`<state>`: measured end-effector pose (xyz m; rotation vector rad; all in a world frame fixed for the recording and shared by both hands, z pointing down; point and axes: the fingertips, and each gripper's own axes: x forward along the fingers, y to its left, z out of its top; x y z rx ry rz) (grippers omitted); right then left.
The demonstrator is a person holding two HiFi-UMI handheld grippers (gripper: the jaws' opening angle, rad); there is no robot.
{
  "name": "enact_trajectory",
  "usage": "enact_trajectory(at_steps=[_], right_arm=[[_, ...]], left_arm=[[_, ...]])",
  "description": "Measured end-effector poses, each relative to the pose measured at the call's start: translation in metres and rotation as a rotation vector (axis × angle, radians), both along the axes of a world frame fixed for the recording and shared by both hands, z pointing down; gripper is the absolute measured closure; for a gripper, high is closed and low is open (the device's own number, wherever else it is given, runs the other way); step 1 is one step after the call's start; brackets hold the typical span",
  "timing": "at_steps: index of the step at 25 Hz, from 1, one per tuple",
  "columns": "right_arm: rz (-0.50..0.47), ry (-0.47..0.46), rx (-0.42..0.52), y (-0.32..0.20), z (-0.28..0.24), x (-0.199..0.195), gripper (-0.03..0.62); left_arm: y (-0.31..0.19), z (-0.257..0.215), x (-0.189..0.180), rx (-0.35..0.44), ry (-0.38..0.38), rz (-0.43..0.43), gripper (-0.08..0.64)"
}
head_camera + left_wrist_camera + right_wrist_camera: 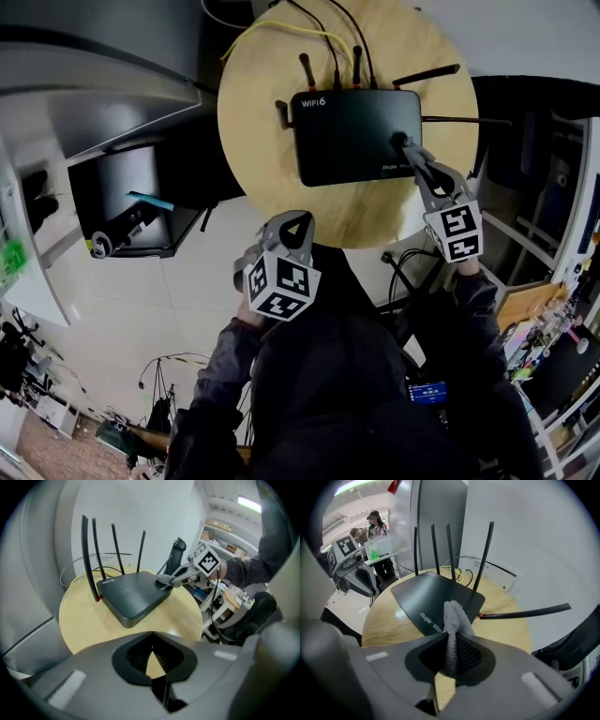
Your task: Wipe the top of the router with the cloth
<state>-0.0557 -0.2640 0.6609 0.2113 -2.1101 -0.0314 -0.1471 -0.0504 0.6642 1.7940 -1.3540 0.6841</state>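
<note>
On the round surface (267, 150) the black router (354, 134) lies flat, antennas (427, 75) mostly upright, cables (323, 33) behind. At its right edge the right claw (407, 148) pinches a grey cloth (453, 620). The left claw (298, 225) is pressed together, empty, just off the near rim.

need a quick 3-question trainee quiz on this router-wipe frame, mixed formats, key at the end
1. True or false: the cloth is held by the left gripper.
2. Where is the cloth's free end? A) on top of the router, near the edge on the person's right; B) hanging in the air, clear of the router; C) tucked under the router.
3. Fill in: the left gripper's fingers are ____ (open/shut), with nothing between them.
Key: 1 false, the right gripper holds it; 2 A; 3 shut.
</note>
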Motion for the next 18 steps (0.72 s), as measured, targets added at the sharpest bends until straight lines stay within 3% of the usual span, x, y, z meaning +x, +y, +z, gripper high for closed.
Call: enact_trajectory(at_steps=[5,8,13,18], right_arm=[[0.027,-0.017,0.021,0.005,-0.006,-0.003,0.558],[-0.027,-0.097,0.022,0.036,-0.027,-0.028,0.559],[-0.175,-0.140,-0.097,0.129,-0.017,-0.065,0.558],[-0.224,-0.134,-0.175,0.188,0.001,-0.087,0.560]], left_arm=[[-0.002,0.001,0.003,-0.002,0.003,0.017,0.560],[-0.003,0.000,0.005,0.003,0.001,0.028,0.560],[-0.002,0.001,0.004,0.000,0.002,0.027,0.560],[0.002,-0.003,-0.002,0.006,-0.001,0.016,0.560]])
